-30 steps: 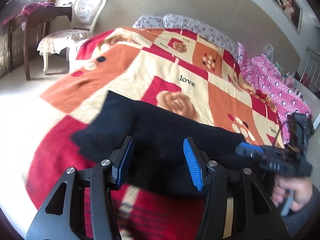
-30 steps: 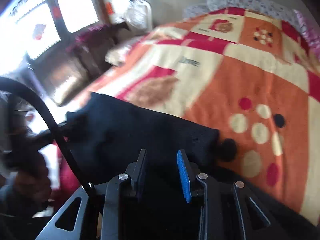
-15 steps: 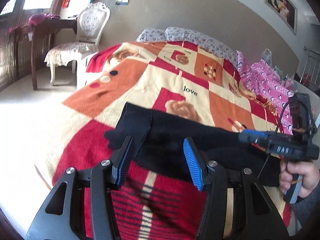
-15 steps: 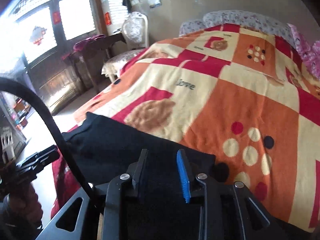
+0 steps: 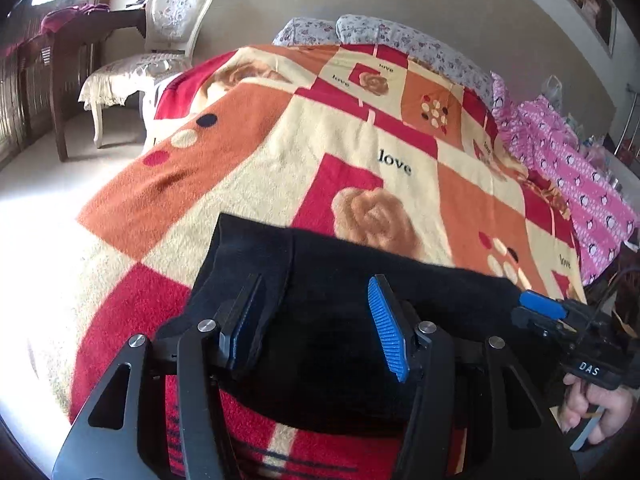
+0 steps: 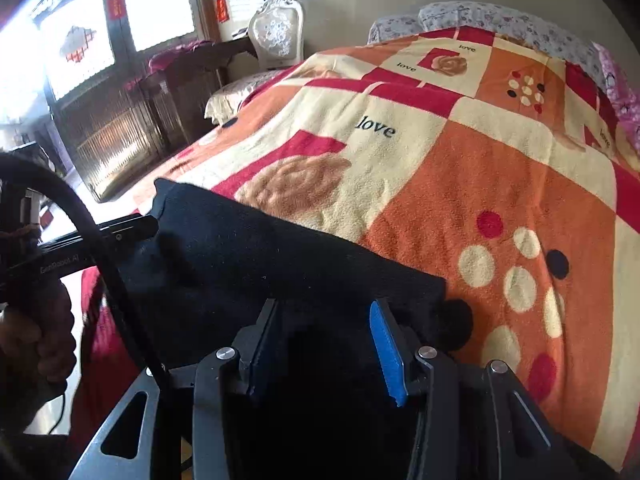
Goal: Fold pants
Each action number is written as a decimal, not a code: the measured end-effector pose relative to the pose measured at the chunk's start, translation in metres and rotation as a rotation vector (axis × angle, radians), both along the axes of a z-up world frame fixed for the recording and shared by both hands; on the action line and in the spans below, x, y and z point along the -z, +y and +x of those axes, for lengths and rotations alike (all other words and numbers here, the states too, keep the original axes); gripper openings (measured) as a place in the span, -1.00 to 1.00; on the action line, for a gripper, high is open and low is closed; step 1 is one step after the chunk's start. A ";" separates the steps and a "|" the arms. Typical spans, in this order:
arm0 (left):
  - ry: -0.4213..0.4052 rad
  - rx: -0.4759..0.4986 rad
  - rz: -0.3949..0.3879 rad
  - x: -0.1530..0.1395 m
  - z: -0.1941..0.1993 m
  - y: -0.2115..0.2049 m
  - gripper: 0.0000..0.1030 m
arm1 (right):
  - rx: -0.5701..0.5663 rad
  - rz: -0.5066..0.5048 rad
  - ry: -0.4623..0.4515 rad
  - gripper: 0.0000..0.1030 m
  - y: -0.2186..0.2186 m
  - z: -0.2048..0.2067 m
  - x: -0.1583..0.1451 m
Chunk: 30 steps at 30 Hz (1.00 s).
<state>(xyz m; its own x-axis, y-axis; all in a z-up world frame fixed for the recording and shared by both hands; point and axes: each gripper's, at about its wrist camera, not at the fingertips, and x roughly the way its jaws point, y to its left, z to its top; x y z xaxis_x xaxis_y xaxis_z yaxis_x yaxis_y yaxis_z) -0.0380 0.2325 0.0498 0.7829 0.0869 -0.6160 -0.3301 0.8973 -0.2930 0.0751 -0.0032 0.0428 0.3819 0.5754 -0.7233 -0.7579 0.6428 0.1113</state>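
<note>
The black pants [image 5: 340,280] lie folded in a long band across the near edge of the bed; they also show in the right wrist view [image 6: 256,256]. My left gripper [image 5: 316,320] is open above the pants' left part, holding nothing. My right gripper [image 6: 324,340] is open above the pants' right end, with dark cloth under and between its jaws but not pinched. The right gripper also shows at the right of the left wrist view [image 5: 540,308]. The left gripper also shows at the left of the right wrist view [image 6: 132,228].
The bed carries an orange, red and cream blanket [image 5: 360,152] with "love" print. A pink quilt [image 5: 560,160] lies along the bed's right side and pillows [image 5: 360,32] at the head. A white chair [image 5: 160,40] and a dark wooden table [image 5: 60,60] stand left of the bed.
Both grippers have drawn back and risen slightly from the pants. The right gripper's jaws have opened wider. The pants now lie still in a flatter band on the blanket.
</note>
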 end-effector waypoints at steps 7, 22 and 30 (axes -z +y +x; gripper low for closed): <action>0.148 0.045 0.071 0.024 0.048 -0.011 0.27 | 0.102 0.033 0.068 -0.11 -0.064 -0.013 -0.007; 0.223 0.057 0.122 0.020 0.063 -0.023 0.63 | 0.165 0.200 0.133 0.89 -0.074 -0.013 0.015; 0.013 0.123 0.025 -0.005 0.024 -0.061 0.62 | 0.409 0.054 0.057 0.34 -0.057 0.001 -0.004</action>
<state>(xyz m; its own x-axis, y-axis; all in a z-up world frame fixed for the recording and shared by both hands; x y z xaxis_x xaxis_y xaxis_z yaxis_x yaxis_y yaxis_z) -0.0141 0.1712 0.0547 0.7806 0.0060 -0.6250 -0.2205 0.9383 -0.2664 0.0758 -0.0605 0.0465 0.5470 0.4219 -0.7230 -0.4325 0.8819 0.1874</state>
